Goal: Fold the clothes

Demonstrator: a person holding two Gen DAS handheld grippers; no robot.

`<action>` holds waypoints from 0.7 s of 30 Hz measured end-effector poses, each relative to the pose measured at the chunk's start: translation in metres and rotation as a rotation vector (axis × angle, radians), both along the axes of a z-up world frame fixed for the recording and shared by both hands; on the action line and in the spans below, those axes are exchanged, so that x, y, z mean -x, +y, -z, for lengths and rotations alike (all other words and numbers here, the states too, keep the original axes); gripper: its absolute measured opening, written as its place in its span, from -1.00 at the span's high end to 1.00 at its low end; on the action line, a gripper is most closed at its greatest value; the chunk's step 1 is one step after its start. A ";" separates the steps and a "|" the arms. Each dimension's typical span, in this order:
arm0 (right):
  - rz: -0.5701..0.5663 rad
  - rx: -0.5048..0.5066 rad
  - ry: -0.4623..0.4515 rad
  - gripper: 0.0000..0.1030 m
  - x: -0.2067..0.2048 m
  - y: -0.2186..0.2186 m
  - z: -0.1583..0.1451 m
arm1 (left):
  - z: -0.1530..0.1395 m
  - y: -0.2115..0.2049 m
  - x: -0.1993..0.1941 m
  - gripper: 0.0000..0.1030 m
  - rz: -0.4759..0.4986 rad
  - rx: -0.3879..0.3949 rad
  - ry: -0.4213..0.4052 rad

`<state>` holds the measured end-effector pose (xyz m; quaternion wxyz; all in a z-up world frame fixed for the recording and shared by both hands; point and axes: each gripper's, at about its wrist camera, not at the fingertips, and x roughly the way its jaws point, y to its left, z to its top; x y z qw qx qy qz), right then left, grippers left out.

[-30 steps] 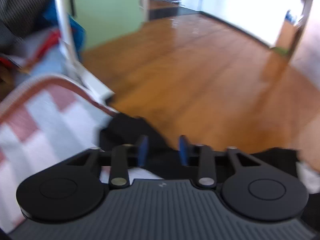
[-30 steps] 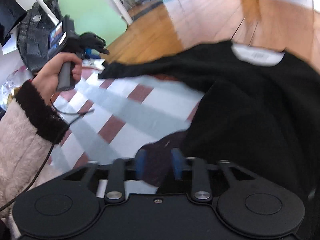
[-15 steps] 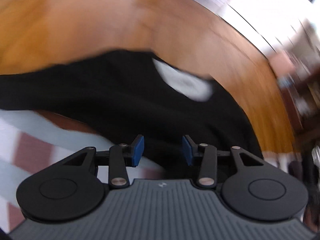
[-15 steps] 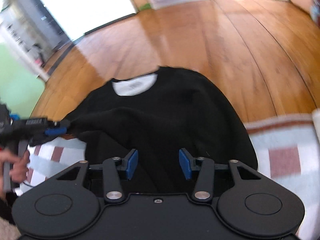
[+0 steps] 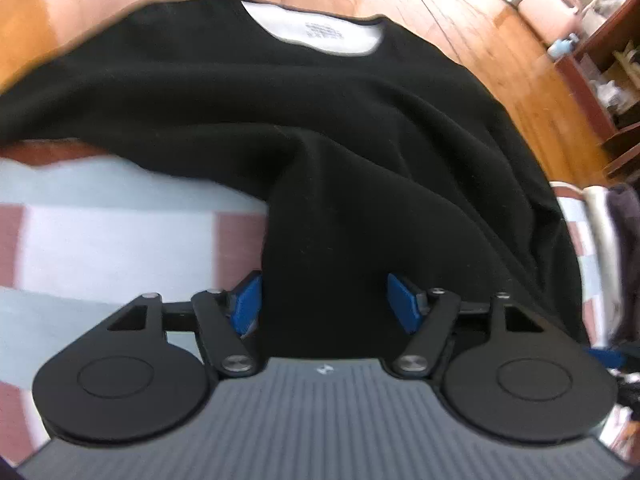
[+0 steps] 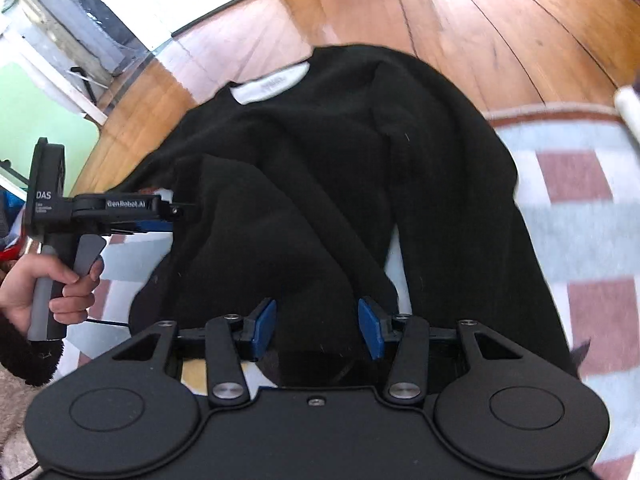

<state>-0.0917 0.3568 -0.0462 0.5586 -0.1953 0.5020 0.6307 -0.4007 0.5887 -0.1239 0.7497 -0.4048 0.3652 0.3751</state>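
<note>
A black sweater (image 5: 360, 140) lies on a red, white and pale-blue checked blanket (image 5: 112, 232), its white-lined neck (image 5: 320, 36) pointing away toward the wood floor. One sleeve is folded in over the body and runs down toward me. My left gripper (image 5: 325, 304) is open wide, low over the sweater's near part, with fabric lying beneath the blue pads. In the right wrist view the same sweater (image 6: 320, 184) fills the middle. My right gripper (image 6: 317, 327) is open above the folded sleeve's end. The left gripper (image 6: 180, 212), held by a hand (image 6: 48, 292), points at the sweater's left edge.
Wood floor (image 5: 460, 12) lies beyond the blanket's far edge. A dark shelf unit (image 5: 612, 80) stands at the far right, and a heap of other clothes (image 5: 624, 240) sits at the blanket's right side. A green wall (image 6: 36, 120) is at the left, a white pole (image 6: 628, 112) at the right.
Both grippers swung from the blanket's side to face the sweater's body. The sleeve now lies folded over the body. Both sets of fingers have spread wider and hold no fabric.
</note>
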 end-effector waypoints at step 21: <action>-0.096 0.069 0.029 -0.03 0.009 -0.017 0.021 | -0.052 -0.041 0.105 0.48 -0.165 -0.166 0.202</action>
